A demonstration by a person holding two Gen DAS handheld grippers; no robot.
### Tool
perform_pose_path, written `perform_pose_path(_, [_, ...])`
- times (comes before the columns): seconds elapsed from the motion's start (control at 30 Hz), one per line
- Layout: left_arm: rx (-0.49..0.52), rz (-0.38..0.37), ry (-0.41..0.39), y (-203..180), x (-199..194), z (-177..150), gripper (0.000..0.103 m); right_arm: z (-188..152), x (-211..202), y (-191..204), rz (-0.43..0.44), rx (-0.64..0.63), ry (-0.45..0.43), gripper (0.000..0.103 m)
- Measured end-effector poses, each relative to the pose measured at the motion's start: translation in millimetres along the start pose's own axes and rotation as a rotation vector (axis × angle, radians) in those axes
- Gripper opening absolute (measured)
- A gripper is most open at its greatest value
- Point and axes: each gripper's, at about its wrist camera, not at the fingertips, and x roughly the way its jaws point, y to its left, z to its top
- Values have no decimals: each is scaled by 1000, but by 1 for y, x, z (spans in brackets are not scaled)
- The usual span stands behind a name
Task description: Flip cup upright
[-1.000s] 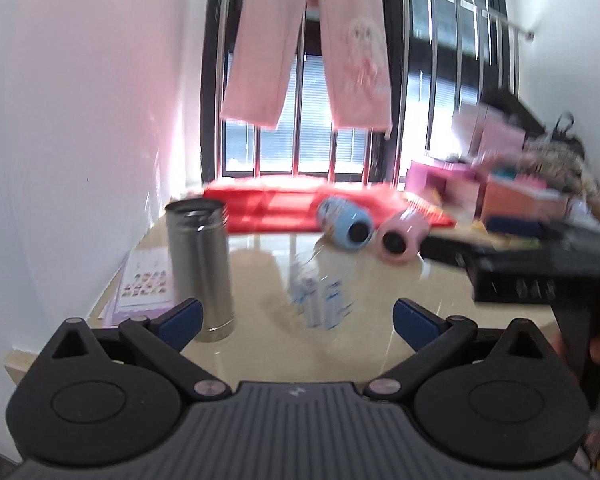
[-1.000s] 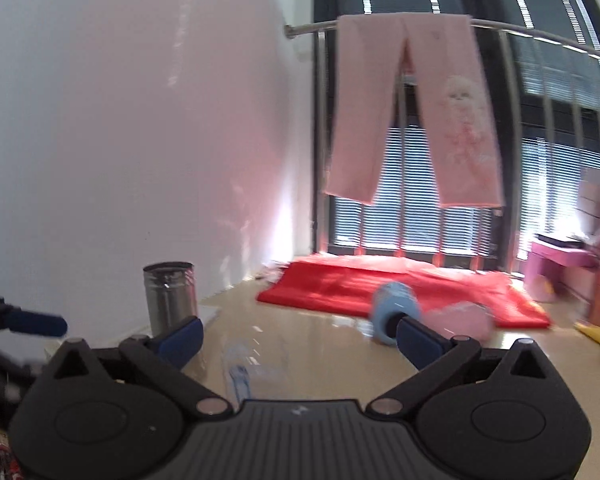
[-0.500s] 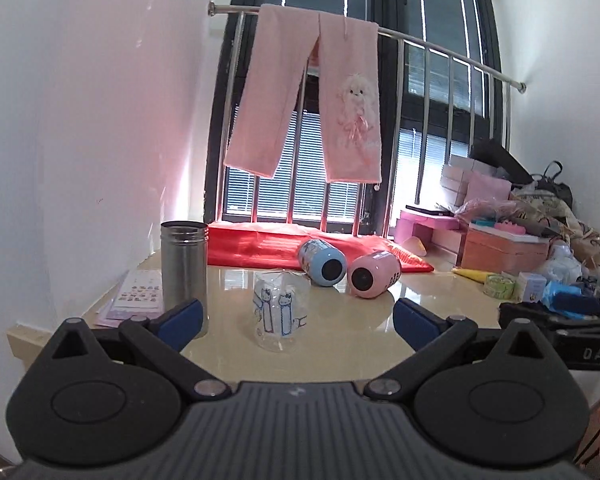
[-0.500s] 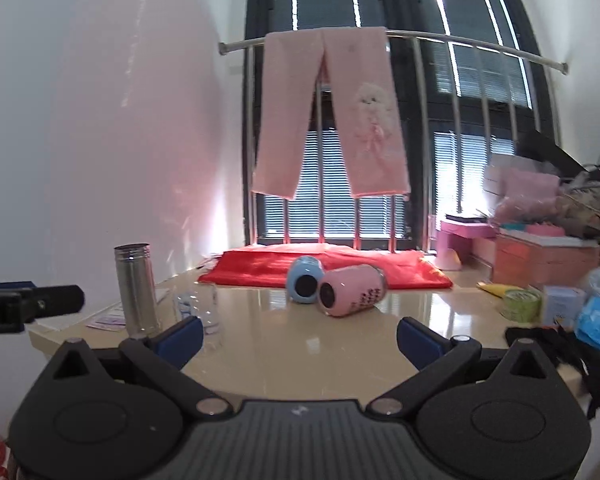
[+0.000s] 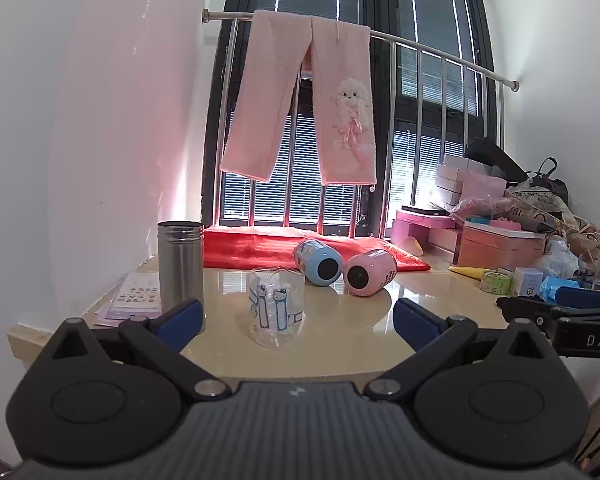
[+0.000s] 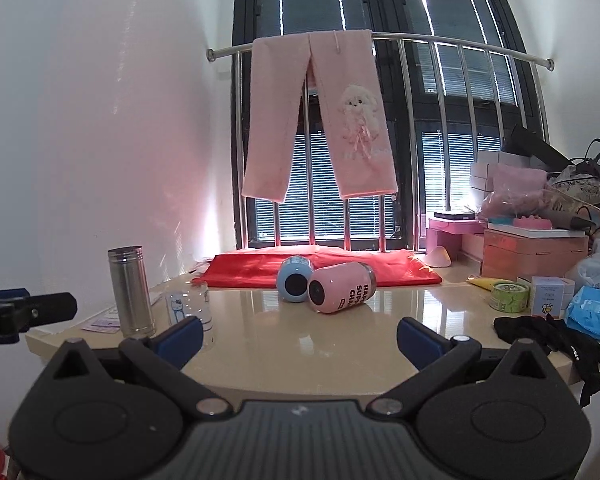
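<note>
A clear glass cup with blue cartoon print (image 5: 276, 306) stands mouth-down on the beige table (image 5: 340, 332), also in the right wrist view (image 6: 190, 310). A blue cup (image 5: 318, 267) (image 6: 295, 284) and a pink cup (image 5: 370, 272) (image 6: 340, 287) lie on their sides behind it. A steel tumbler (image 5: 180, 266) (image 6: 131, 291) stands upright at left. My left gripper (image 5: 298, 318) is open and empty, in front of the glass cup. My right gripper (image 6: 300, 336) is open and empty, short of the table edge.
A red cloth (image 5: 284, 246) lies at the back under pink trousers (image 5: 312, 104) hung on a rail. Boxes, bags and a tape roll (image 6: 510, 296) crowd the right side. A black cloth (image 6: 556, 340) hangs over the right front edge. Papers (image 5: 136, 300) lie at left.
Both grippers have pulled back and risen from the table, so the cups look farther and the views are now steady. Both stay open. The cups have not moved.
</note>
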Motion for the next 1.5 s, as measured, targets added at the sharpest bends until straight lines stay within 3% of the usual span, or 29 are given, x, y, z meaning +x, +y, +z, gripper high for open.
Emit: perform_pose_path(1.5, [4,-1,5,3,-1,-4,103,0,2,3,9,-3,-3,103])
